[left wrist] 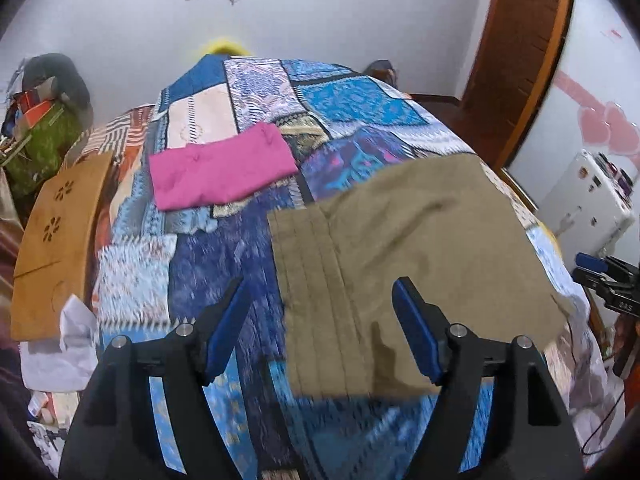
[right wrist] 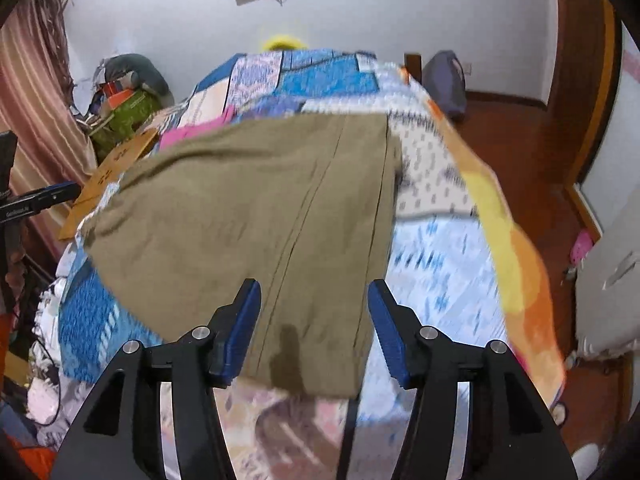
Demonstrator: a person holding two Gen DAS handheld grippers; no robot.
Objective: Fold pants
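Observation:
Khaki pants [left wrist: 412,248] lie folded flat on the patchwork bedspread [left wrist: 224,272], near its front edge; they also show in the right wrist view [right wrist: 256,220]. My left gripper [left wrist: 320,300] is open and empty, hovering above the pants' left edge with its stitched seams. My right gripper [right wrist: 314,300] is open and empty, above the pants' right front corner, where a dark damp spot [right wrist: 286,364] shows. The other gripper shows at the right edge of the left wrist view [left wrist: 608,276].
A folded pink garment [left wrist: 220,170] lies farther back on the bed. A brown wooden board [left wrist: 52,248] leans at the bed's left side. Clutter and bags [left wrist: 44,120] stand at the left wall. A wooden door [left wrist: 516,52] and white appliance [left wrist: 588,200] are at right.

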